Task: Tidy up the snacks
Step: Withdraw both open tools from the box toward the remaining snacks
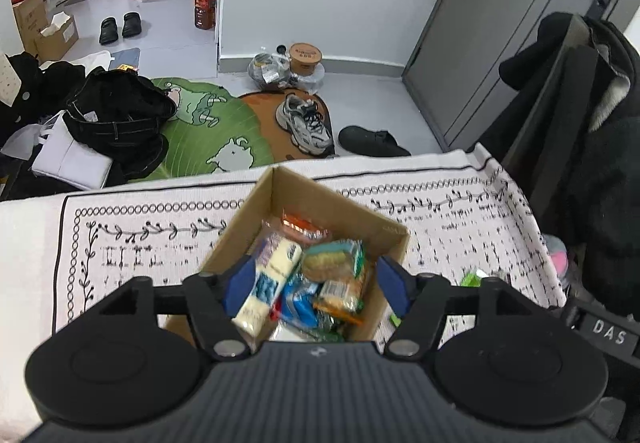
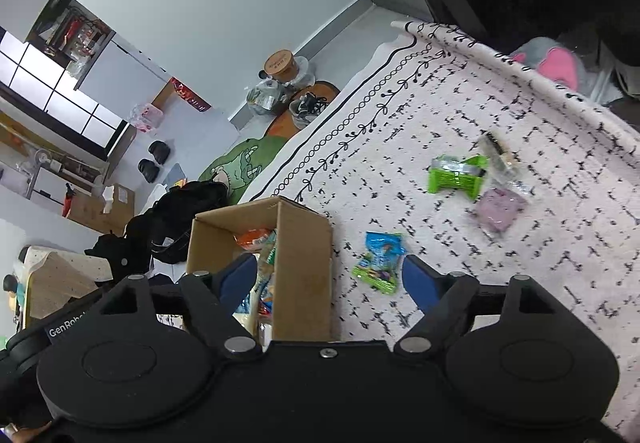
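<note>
A brown cardboard box (image 1: 360, 217) stands on the patterned tablecloth and holds several snack packets, among them a pale yellow one (image 1: 266, 277) and a green-orange one (image 1: 340, 271). My left gripper (image 1: 314, 283) is open and empty, hovering over the box. In the right wrist view the box (image 2: 302, 255) is at lower centre. My right gripper (image 2: 330, 281) is open and empty, its jaws straddling the box's right wall. A blue-green packet (image 2: 380, 259) lies just right of the box. A green packet (image 2: 458, 175), a purple packet (image 2: 500, 211) and a dark packet (image 2: 496, 147) lie farther right.
The tablecloth (image 1: 140, 239) ends at the table's far edge (image 1: 160, 185). Beyond it the floor holds shoes (image 1: 306, 123), a green rug (image 1: 216, 131) and black clothes (image 1: 116, 115). A dark coat on a chair (image 1: 592, 147) stands at the table's right side.
</note>
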